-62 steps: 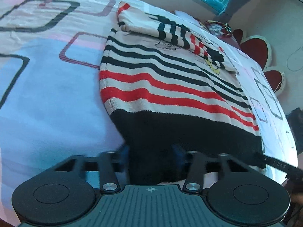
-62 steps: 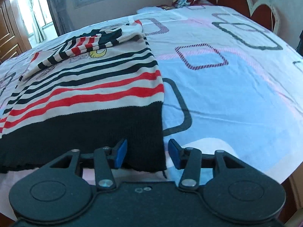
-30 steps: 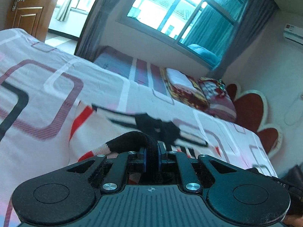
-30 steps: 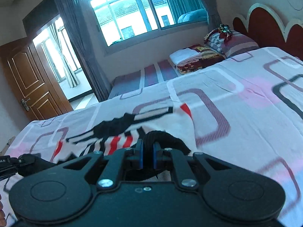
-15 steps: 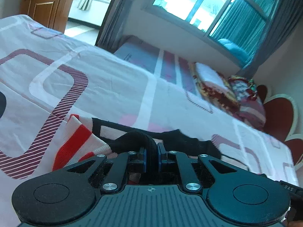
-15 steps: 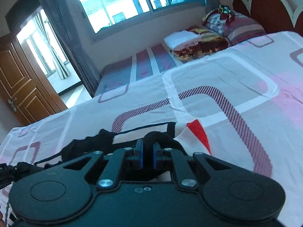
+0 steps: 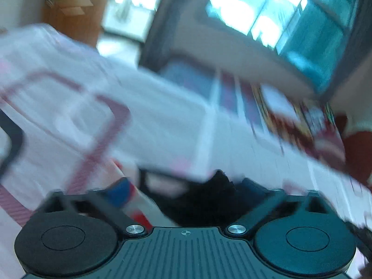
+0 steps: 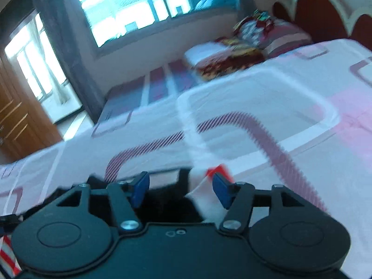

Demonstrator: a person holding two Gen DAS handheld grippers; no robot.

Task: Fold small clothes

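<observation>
Right wrist, right gripper jaws opening over striped sweater

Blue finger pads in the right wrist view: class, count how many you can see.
2. One blue pad sits left of the sweater's black hem; the other sits right of it. None appears hidden.

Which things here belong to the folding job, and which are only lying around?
Belongs to the job:
striped sweater
left gripper, jaws opening
right gripper, jaws opening

Just there:
bedsheet
folded blankets
headboard
</observation>
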